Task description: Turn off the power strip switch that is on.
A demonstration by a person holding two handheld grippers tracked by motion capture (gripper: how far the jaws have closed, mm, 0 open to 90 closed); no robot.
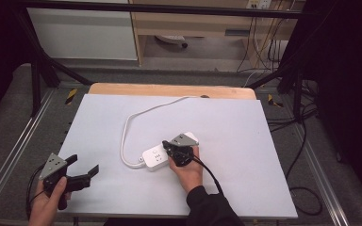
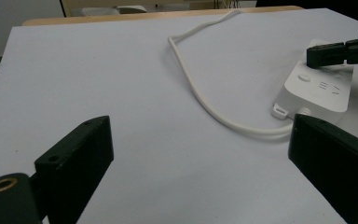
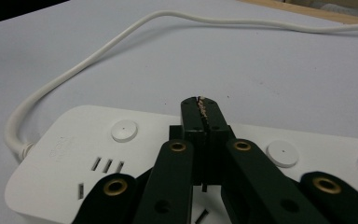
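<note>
One power strip (image 1: 162, 154) lay slanting near-left to far-right (cord (image 1: 131, 123) leftward), right gripper (image 1: 173, 151) clenched empty above it, left gripper (image 1: 86, 170) released.

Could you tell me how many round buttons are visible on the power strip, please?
3 on the power strip: left of the right gripper, just right of it, and at the right edge; more may be hidden.

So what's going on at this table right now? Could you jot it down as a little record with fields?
Surface: pale grey tabletop with a wooden strip along the far edge
Main thing: white plastic power strip with round buttons, lying flat
Lead: white cable looping from the strip's end toward the far edge
Right gripper: jaws shut, tips over the strip's top between two buttons; contact cannot be told
Left gripper: jaws open, nothing between them, apart from the strip near the table's left front corner
</note>
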